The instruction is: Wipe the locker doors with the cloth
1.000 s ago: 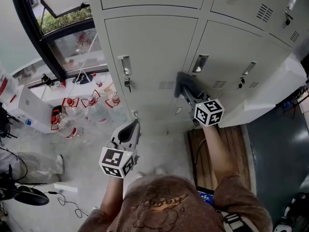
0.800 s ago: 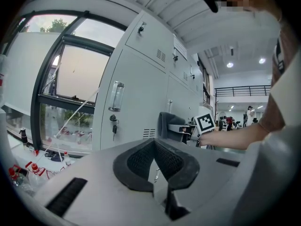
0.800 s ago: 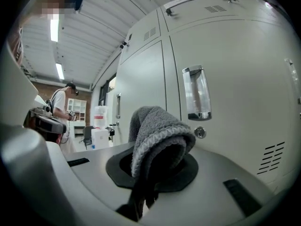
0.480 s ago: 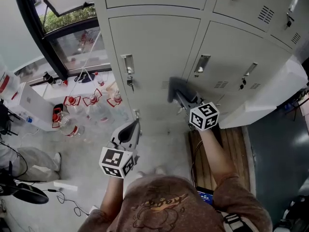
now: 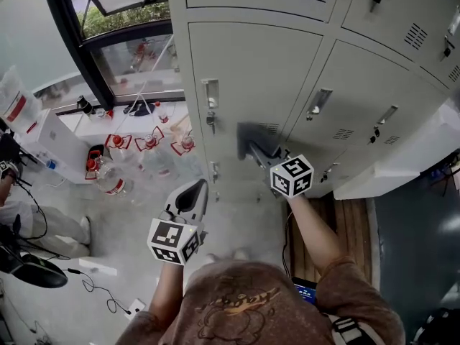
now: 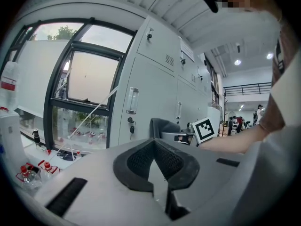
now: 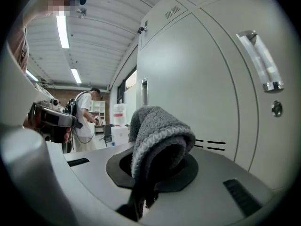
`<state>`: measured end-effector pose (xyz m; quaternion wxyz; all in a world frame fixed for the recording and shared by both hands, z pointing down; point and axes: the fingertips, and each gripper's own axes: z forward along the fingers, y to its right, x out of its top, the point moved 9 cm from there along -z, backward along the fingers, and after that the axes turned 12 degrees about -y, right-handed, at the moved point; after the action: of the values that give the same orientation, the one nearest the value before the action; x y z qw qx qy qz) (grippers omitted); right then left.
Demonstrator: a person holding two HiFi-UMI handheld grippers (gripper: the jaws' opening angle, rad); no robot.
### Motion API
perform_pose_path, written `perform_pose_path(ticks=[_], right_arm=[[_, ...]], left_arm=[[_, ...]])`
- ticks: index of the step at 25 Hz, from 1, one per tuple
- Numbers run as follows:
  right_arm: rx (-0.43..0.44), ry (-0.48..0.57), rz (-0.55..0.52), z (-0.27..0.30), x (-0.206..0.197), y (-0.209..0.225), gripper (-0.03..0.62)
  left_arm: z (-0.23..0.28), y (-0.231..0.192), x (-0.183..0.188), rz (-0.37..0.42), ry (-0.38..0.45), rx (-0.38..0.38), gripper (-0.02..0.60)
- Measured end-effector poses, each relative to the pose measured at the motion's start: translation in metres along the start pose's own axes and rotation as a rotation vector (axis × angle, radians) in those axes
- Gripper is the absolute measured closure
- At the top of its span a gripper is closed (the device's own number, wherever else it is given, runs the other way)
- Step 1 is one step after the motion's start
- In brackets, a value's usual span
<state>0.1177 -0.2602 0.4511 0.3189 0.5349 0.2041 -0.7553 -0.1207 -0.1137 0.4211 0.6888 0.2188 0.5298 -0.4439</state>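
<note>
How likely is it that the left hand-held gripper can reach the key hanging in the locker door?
Probably yes: the left hand-held gripper is shut and empty below the key, and nothing stands between them.

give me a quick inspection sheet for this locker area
surface: locker doors grey and shut, key hanging in one lock
job's things: grey cloth held up to a door, by its vent slots
clutter: bottles on the floor below the window
grippers: right hand-held gripper shut on cloth; left hand-held gripper shut, empty, clear of the lockers
cables: cable loose on the floor, lower left
surroundings: window left of lockers; wood boards at right
</note>
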Motion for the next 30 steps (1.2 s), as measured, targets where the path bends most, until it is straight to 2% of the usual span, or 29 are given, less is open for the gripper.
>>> perform_pose_path(ticks=[9, 18, 24, 30], right_arm=[[0.116, -0.039, -0.028, 0.054, -0.003, -0.039, 0.557], [0.191, -0.042, -0.010, 0.100, -0.001, -0.071, 0.557], [0.216, -0.050, 0.000, 0.121, -0.003, -0.083, 0.557], [0.202, -0.055, 0.011, 0.131, -0.003, -0.078, 0.557]], left_arm=[[-0.015, -0.018, -0.003, -0.020, 0.000, 0.068, 0.580], [-0.027, -0.036, -0.006, -0.037, -0.002, 0.122, 0.581], [-0.030, -0.046, -0.005, -0.041, -0.005, 0.148, 0.581], [-0.028, -0.052, -0.004, -0.046, -0.011, 0.159, 0.580]])
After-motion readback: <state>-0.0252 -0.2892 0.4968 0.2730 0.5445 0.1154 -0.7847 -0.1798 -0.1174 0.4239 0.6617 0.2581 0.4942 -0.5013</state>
